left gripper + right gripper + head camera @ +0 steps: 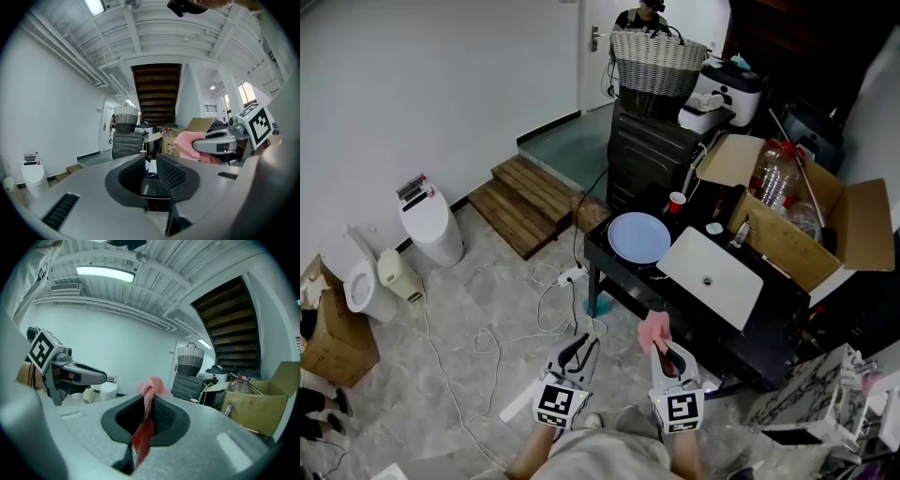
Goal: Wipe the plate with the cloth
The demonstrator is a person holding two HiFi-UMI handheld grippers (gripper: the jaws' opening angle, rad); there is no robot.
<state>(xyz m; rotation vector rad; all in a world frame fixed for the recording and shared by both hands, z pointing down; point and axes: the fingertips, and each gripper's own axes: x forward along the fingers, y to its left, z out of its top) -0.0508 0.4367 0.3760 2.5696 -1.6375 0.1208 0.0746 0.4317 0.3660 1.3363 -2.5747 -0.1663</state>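
Right gripper [148,404] clamped on cloth [151,384]; left gripper [151,163] empty, jaws apart. Approach stage: plate [639,237] well apart. Next: bring cloth onto plate.

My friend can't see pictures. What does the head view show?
Seen from above, the right gripper pinches a pink cloth while the left gripper is open and empty, both held low over the floor. Ahead, a round blue plate lies on a black table beside a white sink.
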